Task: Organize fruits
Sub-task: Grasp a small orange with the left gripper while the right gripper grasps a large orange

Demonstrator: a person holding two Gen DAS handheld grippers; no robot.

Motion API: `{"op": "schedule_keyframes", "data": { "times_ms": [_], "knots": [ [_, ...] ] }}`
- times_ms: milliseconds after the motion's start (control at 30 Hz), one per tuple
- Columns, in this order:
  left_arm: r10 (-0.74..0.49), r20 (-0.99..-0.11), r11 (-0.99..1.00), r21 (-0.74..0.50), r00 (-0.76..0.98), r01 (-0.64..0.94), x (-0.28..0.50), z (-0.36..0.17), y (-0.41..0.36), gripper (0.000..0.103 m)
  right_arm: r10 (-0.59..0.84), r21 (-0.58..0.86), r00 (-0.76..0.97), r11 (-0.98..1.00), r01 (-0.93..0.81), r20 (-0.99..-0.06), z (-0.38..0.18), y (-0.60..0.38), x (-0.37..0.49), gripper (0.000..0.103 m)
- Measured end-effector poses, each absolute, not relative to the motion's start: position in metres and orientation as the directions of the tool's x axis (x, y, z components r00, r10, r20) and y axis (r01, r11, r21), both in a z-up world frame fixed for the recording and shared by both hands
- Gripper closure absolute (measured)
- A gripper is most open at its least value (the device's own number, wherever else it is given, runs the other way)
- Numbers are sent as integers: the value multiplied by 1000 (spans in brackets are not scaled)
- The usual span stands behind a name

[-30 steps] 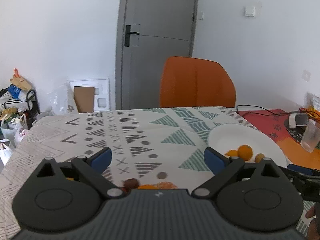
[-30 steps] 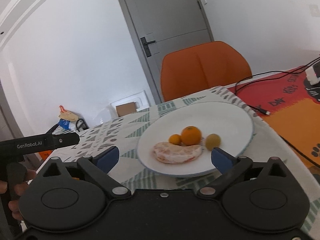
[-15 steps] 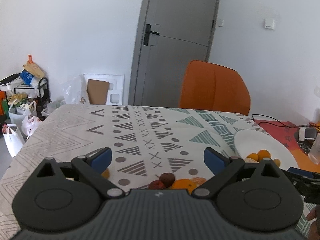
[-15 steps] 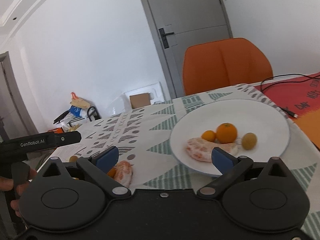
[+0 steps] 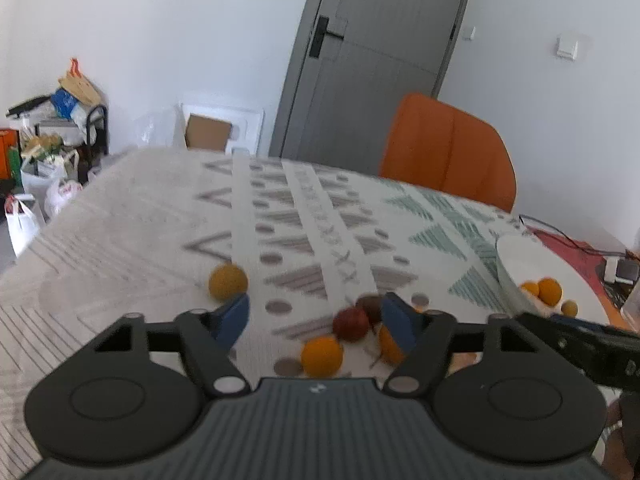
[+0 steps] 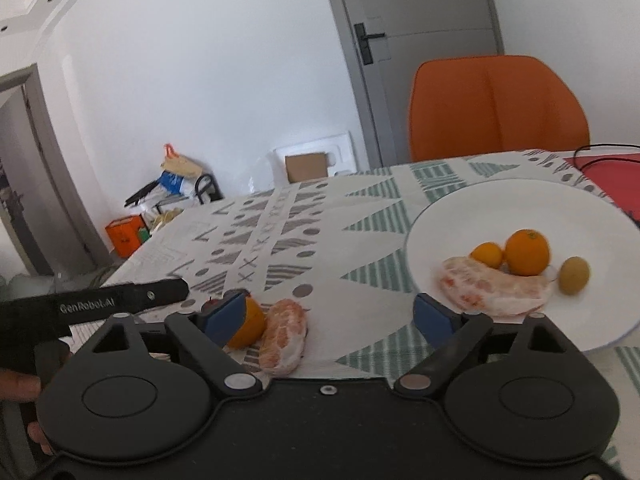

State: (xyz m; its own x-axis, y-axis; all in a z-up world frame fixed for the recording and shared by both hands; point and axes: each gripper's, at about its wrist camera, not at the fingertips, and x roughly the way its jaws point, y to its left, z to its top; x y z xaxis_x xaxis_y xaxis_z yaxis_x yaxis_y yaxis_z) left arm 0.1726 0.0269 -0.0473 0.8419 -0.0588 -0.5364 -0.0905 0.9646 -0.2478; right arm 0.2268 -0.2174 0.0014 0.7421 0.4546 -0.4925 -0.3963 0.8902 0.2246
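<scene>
Both tools have swung toward the worktop's near edge, jaws closing: left tool [image 5: 316, 316] released, nearer the red fruit [image 5: 351, 323] just inside its right pad; right tool [image 6: 336, 312] released.

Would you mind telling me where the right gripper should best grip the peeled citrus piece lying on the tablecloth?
Grip the peeled citrus piece across its narrow middle, coming from above: it lies lengthwise on the tablecloth, an orange crowding its left side.
</scene>
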Motion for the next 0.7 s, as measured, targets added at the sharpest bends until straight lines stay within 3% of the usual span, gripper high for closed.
{"op": "schedule_keyframes", "data": {
  "times_ms": [167, 267, 533, 700],
  "knots": [
    [-82, -570, 960, -265, 817, -89, 174, -59, 31, 57, 455, 209, 725, 889, -409, -517, -2, -207, 232, 22],
    [-80, -574, 968, -241, 815, -75, 174, -64, 27, 82, 459, 204, 722, 886, -417, -518, -2, -201, 233, 24],
    [-73, -556, 958, -270, 828, -97, 170, -60, 34, 82, 492, 181, 695, 862, -473, -524, 3, -173, 236, 27],
    [-60, -545, 953, -280, 836, -114, 168, -58, 39, 82, 505, 168, 680, 849, -500, -531, 3, -159, 237, 36]
  ]
}}
